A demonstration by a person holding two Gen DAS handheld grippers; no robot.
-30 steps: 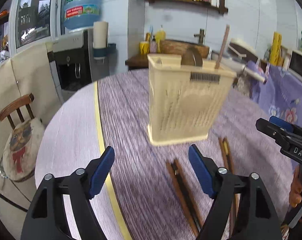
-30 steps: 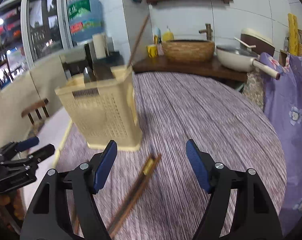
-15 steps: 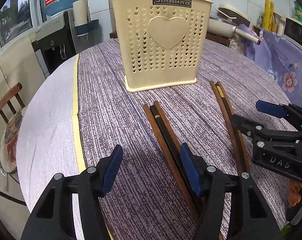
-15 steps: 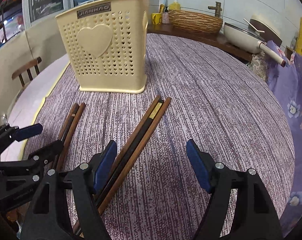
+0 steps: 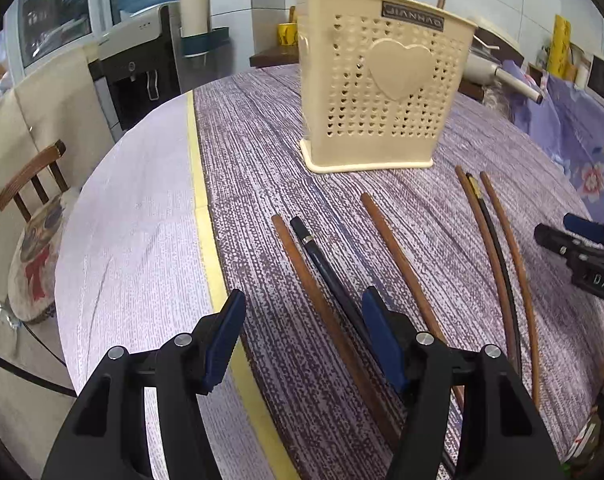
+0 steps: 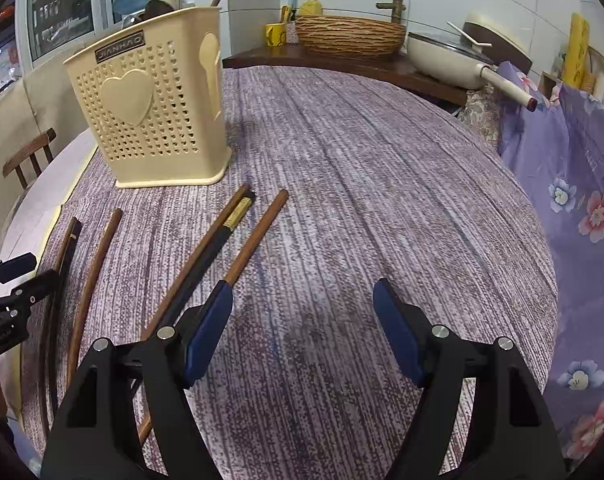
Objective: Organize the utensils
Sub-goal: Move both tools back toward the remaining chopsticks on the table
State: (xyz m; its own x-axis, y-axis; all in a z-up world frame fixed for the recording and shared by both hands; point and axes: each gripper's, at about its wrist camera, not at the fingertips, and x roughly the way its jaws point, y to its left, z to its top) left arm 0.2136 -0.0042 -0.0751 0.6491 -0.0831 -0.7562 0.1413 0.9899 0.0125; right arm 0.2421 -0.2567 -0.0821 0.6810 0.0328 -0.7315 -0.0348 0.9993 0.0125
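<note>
A cream plastic utensil holder [image 5: 381,92] [image 6: 154,112] with a heart on its side stands upright on the purple striped tablecloth [image 6: 361,168]. A spoon and a wooden stick poke out of its top. In front of it lie several loose chopsticks. My left gripper [image 5: 302,316] hovers open just above a brown chopstick [image 5: 302,272] and a black one [image 5: 325,268]; another brown one [image 5: 397,256] lies right of them. My right gripper [image 6: 302,304] is open, its left finger over a brown chopstick [image 6: 258,236], beside a black gold-banded one [image 6: 222,236].
A yellow stripe [image 5: 206,220] splits the round table, pale cloth on its left. A wooden chair [image 5: 30,176] and a water dispenser [image 5: 142,64] stand beyond the left edge. A wicker basket [image 6: 349,34] and a pan [image 6: 445,56] sit behind. Floral purple fabric [image 6: 573,184] hangs right.
Both grippers have sunk and tilted down toward the chopsticks. The left jaws have narrowed a little. The two bundles of chopsticks now lie spread apart.
</note>
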